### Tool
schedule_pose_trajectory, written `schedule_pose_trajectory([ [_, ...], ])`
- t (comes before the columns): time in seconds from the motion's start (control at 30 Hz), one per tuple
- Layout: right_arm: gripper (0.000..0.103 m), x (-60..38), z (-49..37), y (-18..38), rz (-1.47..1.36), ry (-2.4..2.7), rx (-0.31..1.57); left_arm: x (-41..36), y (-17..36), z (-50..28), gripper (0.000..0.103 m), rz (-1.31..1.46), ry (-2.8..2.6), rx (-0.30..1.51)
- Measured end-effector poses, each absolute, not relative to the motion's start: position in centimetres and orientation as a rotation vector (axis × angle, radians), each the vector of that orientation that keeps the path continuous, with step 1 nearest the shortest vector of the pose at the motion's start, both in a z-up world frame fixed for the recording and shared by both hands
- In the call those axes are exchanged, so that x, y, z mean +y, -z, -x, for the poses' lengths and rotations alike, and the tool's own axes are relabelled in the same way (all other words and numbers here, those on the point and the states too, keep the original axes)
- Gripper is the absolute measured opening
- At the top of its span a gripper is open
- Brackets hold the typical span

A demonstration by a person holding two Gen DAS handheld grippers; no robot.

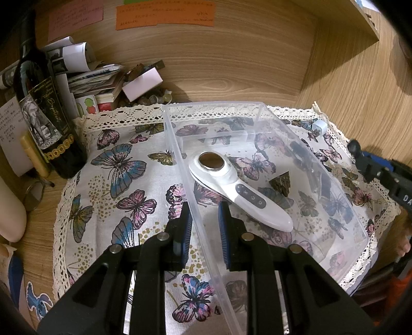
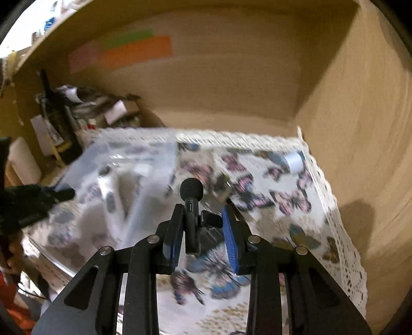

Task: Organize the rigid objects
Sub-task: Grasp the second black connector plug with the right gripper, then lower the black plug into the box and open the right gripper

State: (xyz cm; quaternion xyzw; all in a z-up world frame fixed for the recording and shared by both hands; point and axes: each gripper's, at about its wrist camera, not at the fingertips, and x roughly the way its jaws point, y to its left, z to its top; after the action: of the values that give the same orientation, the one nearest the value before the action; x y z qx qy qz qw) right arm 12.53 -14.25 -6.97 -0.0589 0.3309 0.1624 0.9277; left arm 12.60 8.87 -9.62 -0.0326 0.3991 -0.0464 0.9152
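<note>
Left jaws straddle the clear bin's wall; right jaws pinch a black microphone; bottle label unreadable.

A lived-in home corner: a wood-grain desk alcove with coloured paper notes stuck to its back wall, a lace-edged butterfly cloth, a dark wine bottle and a heap of papers and booklets.
</note>
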Motion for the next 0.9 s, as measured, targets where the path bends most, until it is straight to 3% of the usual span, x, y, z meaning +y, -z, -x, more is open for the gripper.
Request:
schedule_pose_trajectory([
  [0.4, 0.027, -7.1, -14.5, 6.1, 0.217, -0.481, 0.639, 9.1, 9.7, -12.6, 0.020, 0.077, 0.108, 0.815],
  [0.9, 0.027, -2.5, -17.9, 8.0, 0.365, -0.548, 0.766, 9.3, 10.0, -12.7, 0.020, 0.079, 0.115, 0.816],
])
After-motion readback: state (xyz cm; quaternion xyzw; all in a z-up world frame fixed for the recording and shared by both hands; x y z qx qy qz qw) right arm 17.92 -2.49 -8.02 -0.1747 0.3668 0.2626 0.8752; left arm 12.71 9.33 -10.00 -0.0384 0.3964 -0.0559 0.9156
